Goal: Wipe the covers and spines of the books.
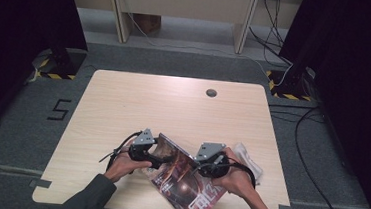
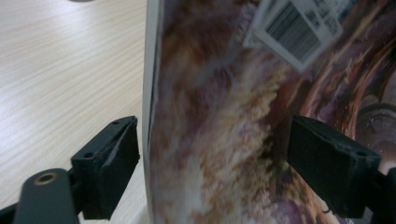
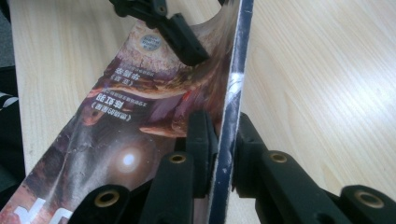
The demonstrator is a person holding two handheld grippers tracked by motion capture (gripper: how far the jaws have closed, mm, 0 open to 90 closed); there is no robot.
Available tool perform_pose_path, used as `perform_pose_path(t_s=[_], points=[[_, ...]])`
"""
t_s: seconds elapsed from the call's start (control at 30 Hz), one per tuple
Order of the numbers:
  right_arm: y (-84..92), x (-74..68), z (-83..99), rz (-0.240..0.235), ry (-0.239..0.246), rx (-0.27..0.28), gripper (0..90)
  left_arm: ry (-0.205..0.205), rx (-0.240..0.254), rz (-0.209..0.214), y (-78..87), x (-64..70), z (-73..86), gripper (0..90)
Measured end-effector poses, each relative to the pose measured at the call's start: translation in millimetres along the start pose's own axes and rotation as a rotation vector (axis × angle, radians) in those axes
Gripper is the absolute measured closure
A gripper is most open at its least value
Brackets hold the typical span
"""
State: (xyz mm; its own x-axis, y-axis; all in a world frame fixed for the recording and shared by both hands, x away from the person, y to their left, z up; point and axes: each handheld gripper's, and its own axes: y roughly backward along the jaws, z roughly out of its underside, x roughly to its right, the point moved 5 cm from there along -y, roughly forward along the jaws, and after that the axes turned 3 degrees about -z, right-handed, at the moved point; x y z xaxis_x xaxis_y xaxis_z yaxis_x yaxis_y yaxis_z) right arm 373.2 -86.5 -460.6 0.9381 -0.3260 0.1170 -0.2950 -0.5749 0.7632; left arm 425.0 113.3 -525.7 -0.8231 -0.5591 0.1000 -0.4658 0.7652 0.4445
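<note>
Magazine (image 1: 187, 185) held on edge at the table's (image 1: 123, 104) near side
Your right gripper (image 3: 223, 140) pinches its spine; your left gripper (image 2: 212, 154) straddles the cover, jaws wide. The glossy spine may slip if that pinch loosens

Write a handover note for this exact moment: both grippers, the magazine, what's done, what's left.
Right gripper: shut on the magazine, fingers pinching one edge, which stands up off the table.
Left gripper: open; fingers straddle the opposite edge of the magazine, not pressing on it.
Magazine: at the near edge of the table between both hands, cover with barcode sticker facing the left gripper, tilted, lower corner past the table's near edge.
White cloth: lying on the table behind the right hand.
Done: magazine raised by one edge.
Left: probably close the left gripper, then carry or open the magazine.
</note>
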Motion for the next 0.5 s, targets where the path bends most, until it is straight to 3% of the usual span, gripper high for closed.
perform_pose_path(t_s=[0.27, 0.5], points=[[-7.7, 16.9, 3.7, 0.019, -0.011, -0.045, 82.7, -0.073, -0.018, -0.015, 7.9, -7.8, 7.4, 49.4], [-8.2, 29.5, 3.5, 0.037, -0.029, -0.059, 79.8, -0.143, -0.023, -0.040, 23.1, -3.5, 5.9, 69.5]])
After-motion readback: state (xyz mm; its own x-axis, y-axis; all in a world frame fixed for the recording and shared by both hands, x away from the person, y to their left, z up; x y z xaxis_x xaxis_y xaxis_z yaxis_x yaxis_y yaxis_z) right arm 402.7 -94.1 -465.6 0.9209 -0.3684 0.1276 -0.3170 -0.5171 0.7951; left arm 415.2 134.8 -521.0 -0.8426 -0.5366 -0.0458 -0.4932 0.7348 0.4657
